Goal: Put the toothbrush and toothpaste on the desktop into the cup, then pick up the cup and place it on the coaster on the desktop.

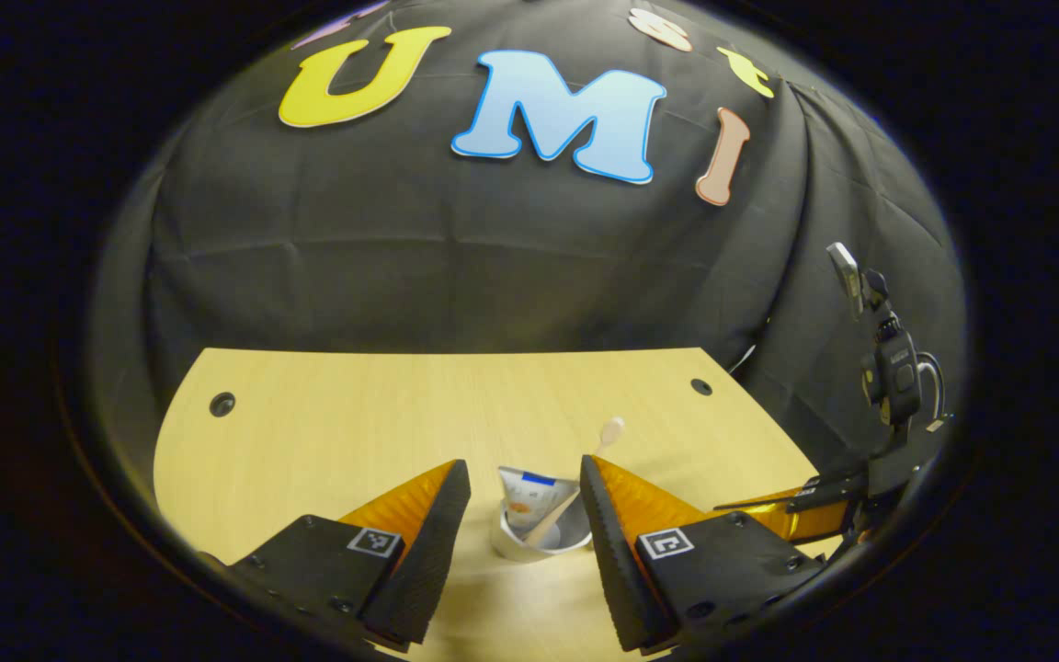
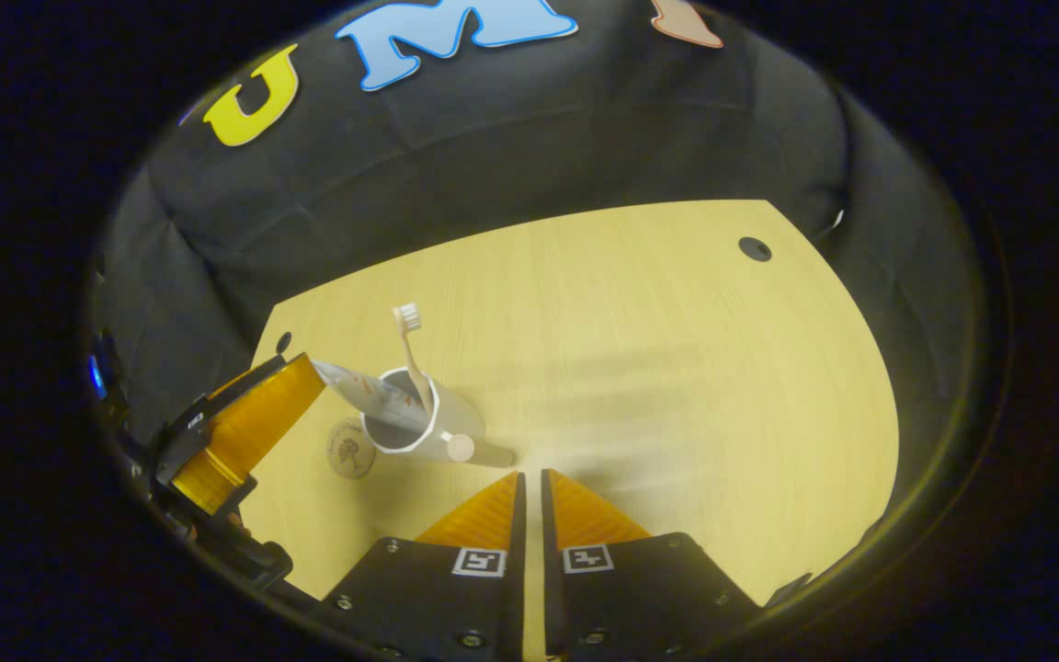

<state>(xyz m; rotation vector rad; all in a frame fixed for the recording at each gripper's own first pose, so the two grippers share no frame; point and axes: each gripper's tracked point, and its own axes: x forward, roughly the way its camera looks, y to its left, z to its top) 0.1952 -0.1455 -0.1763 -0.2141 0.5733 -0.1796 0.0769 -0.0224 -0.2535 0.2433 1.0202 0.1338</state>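
The left gripper (image 1: pixel 525 515) is spread wide, with the white cup (image 1: pixel 539 538) seen right between its two fingers but not squeezed by either one. The cup sits on the light wooden surface (image 1: pixel 355 423), and the toothpaste tube (image 1: pixel 527 496) and the toothbrush (image 1: pixel 575 492) are both already stuck inside it, the brush head poking up and leaning off to one side.

In the right gripper view, the same cup (image 2: pixel 419 423) is seen from above-ish, with the toothbrush (image 2: pixel 412 354) standing tall and the toothpaste tube (image 2: pixel 359 386) slanting out toward the left gripper (image 2: pixel 244 432). A round coaster (image 2: pixel 350 449) lies flat just beside the cup's base, so the cup isn't on it.

The right gripper (image 2: pixel 531 496) is clenched with nothing between its fingers, hanging over bare wood near the cup.
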